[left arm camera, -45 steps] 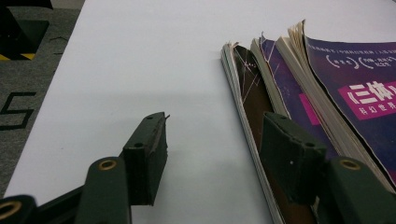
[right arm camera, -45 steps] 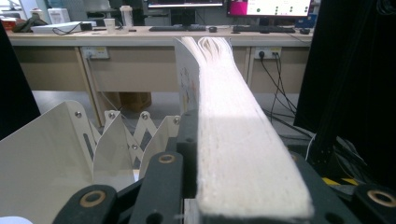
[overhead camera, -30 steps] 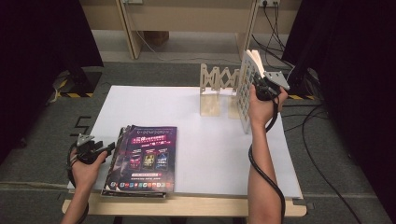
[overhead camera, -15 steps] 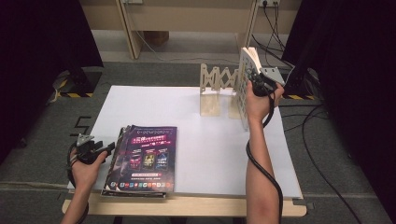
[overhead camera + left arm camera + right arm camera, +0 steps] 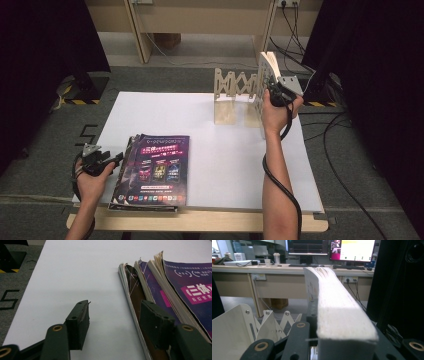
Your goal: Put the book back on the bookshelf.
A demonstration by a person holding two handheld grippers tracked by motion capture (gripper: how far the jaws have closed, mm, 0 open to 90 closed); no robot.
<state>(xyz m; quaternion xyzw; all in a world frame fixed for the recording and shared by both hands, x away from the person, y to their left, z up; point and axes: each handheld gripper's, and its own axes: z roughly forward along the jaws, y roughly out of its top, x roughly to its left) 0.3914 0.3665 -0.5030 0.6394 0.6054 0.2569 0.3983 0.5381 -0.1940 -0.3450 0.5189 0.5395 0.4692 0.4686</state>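
The right arm stretches forward, its right tongs (image 5: 272,90) clamped on one upright book (image 5: 266,67) just beside the wooden rack (image 5: 235,95). The left tongs (image 5: 116,159) gape empty, level, beside three stacked magazines (image 5: 155,167) well short of the rack.

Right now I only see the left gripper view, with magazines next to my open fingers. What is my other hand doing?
Observer: Your right gripper is shut on a thick book and holds it roughly upright.
Operator: Where on the table is that?
Observer: At the far side, at the right end of a wooden folding rack.
Operator: Is there anything behind the table?
Observer: Yes, in the right gripper view a long desk stands past it, with lit monitors on top.
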